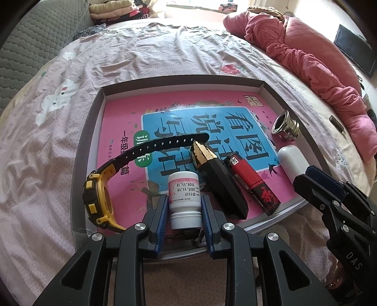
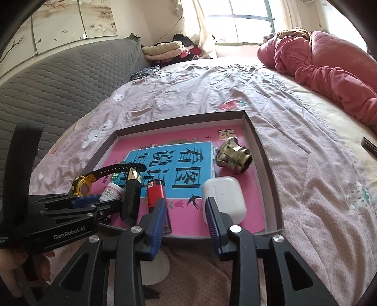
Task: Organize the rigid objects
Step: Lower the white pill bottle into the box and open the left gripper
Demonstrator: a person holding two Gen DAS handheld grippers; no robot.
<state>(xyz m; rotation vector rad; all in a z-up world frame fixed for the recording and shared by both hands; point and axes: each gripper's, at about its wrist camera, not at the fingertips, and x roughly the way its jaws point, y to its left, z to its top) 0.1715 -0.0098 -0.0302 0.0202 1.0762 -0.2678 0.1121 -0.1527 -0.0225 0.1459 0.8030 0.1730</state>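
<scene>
While the left gripper [image 1: 185,207] clamps the white pill bottle [image 1: 185,195] at six o'clock in the shallow tray [image 1: 81,150], the right gripper [image 2: 185,209] stands narrowly parted and empty, between red lighter [image 2: 156,193] and white earbud case [image 2: 223,197]; risk: a release could let the bottle roll against the black-and-gold tube [image 1: 219,181]; the yellow watch [image 1: 97,202] crowds it at nine o'clock.

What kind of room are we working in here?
Most likely a bedroom: the tray sits on a bed with a pink printed sheet, a pink quilt is bunched at the far side, and folded clothes are piled by the window.
</scene>
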